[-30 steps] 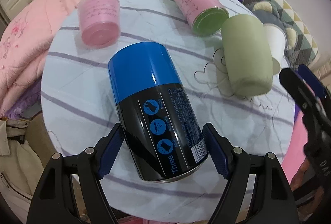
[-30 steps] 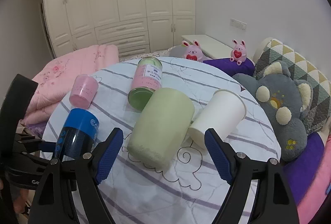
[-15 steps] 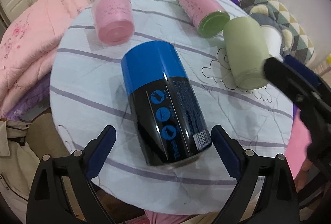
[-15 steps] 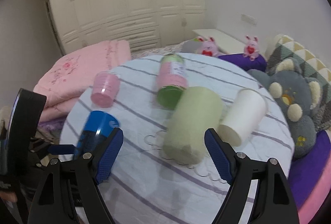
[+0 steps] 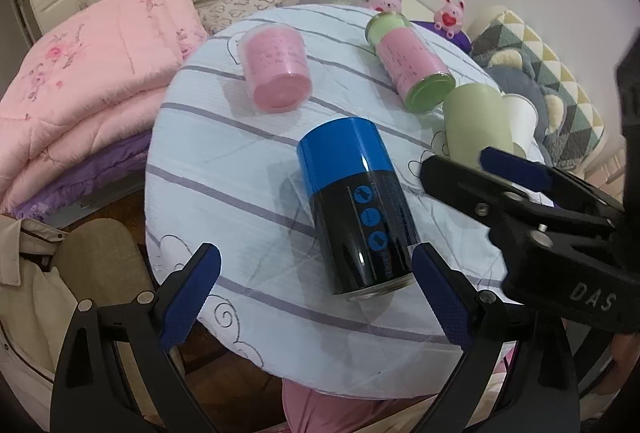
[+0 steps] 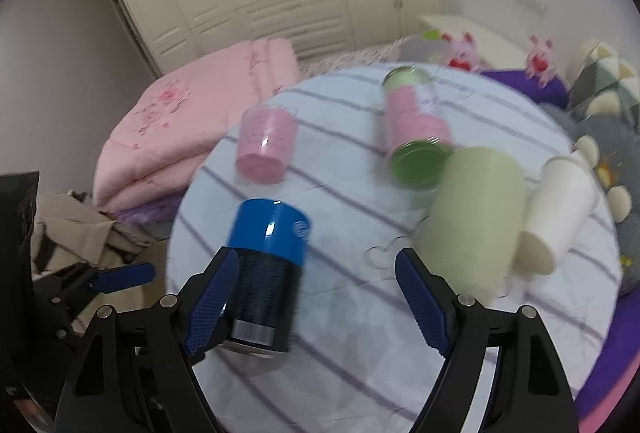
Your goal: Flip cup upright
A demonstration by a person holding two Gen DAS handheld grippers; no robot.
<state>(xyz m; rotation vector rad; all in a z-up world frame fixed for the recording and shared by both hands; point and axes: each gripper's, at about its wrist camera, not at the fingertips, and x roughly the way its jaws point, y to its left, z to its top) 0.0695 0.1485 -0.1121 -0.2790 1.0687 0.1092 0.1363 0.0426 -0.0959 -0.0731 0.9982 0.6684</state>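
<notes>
— Any cup up yet?
— None. Nearest, both the left gripper [image 5: 316,291] and right gripper [image 6: 316,297] have fingers spread, holding nothing; the blue-and-black cylindrical cup [image 5: 356,209] lies sideways on the striped round desk [image 5: 224,169], others toppled beyond

You've open striped cloth [image 5: 224,169] left of the blue-and-black cylindrical cup [image 5: 356,201] on the bench. To its right, the sage-green tumbler [image 5: 476,125], white paper cup [image 5: 520,117] & pink-labelled green jar [image 5: 412,67] crowd together.
</notes>
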